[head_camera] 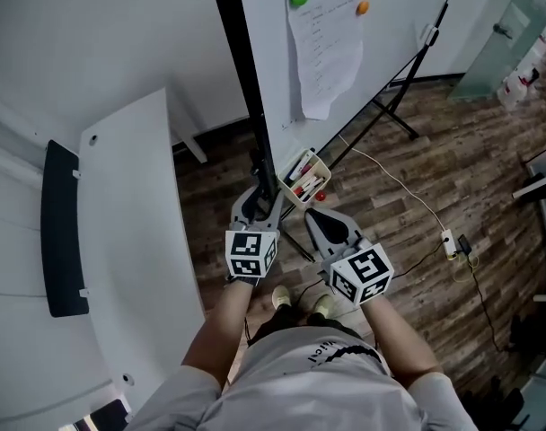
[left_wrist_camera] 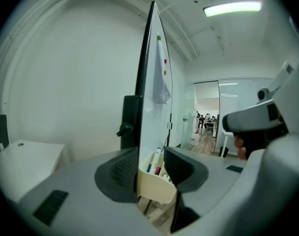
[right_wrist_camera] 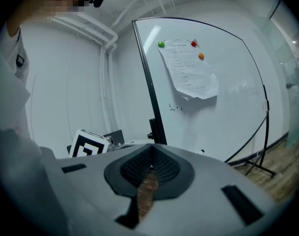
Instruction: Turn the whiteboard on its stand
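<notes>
The whiteboard (head_camera: pixel 399 25) stands on a black stand, its black side edge (head_camera: pixel 248 88) towards me; a paper (head_camera: pixel 325 52) hangs on it under magnets. My left gripper (head_camera: pixel 262 201) straddles that edge beside the cream pen tray (head_camera: pixel 304 178). In the left gripper view the board (left_wrist_camera: pixel 152 107) runs edge-on between the jaws (left_wrist_camera: pixel 150 157): the left pad lies by its back, the right pad stands beside the tray (left_wrist_camera: pixel 157 185), and a strip of white face shows between. My right gripper (head_camera: pixel 316 215) hangs just right of it, shut and empty (right_wrist_camera: pixel 150 149), with the whiteboard (right_wrist_camera: pixel 213 117) ahead.
A white curved table (head_camera: pixel 138 241) with a dark chair back (head_camera: pixel 62 232) is on the left. The stand's black legs (head_camera: pixel 394 106) spread over the wooden floor. A cable and power strip (head_camera: pixel 450 243) lie at the right. Glass partitions stand at the far right.
</notes>
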A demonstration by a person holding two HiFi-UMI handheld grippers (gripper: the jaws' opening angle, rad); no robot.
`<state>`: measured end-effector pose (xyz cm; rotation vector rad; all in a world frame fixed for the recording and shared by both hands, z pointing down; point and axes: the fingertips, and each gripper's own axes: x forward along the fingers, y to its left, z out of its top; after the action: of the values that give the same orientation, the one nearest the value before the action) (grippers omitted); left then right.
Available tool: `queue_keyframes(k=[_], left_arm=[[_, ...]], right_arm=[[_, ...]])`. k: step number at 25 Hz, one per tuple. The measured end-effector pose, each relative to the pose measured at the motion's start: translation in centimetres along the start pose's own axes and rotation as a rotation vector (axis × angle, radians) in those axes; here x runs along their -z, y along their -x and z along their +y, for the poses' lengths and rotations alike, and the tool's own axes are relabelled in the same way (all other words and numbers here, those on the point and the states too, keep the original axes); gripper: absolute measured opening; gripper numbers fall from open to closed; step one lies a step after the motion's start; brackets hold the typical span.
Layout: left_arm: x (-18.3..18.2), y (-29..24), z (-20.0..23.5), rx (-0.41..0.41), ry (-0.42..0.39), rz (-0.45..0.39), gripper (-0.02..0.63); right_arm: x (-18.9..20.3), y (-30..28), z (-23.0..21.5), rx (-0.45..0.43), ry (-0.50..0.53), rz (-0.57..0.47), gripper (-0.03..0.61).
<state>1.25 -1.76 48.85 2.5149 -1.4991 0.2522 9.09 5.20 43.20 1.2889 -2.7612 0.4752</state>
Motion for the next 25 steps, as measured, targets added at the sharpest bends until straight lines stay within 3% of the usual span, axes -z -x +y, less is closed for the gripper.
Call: queue_keyframes(k=[7,14,20,25], left_arm=[[-1.9,3.6,-7.1,0.083,0.000,-0.037,0.094],[-4.5,6.5,-11.7,0.097,0.080,-0.048,0.021],[-7.4,8.3,-14.7,0.141,0.081,-0.089,0.014],[-7.7,8.9,-15.6,0.151,0.112,-0.083,0.012]], right_arm=[[-0.8,3.0,-0.3,-0.022,0.027,-0.012,0.011],[-1.8,6.0,-0.3,-0.012,0.039,-0.027,0.011],[-3.3,7.9,0.4,-0.013,0.038,-0.062,0.011],[-3.7,8.8,1.1,-0.009,0.058,-0.065,0.011]])
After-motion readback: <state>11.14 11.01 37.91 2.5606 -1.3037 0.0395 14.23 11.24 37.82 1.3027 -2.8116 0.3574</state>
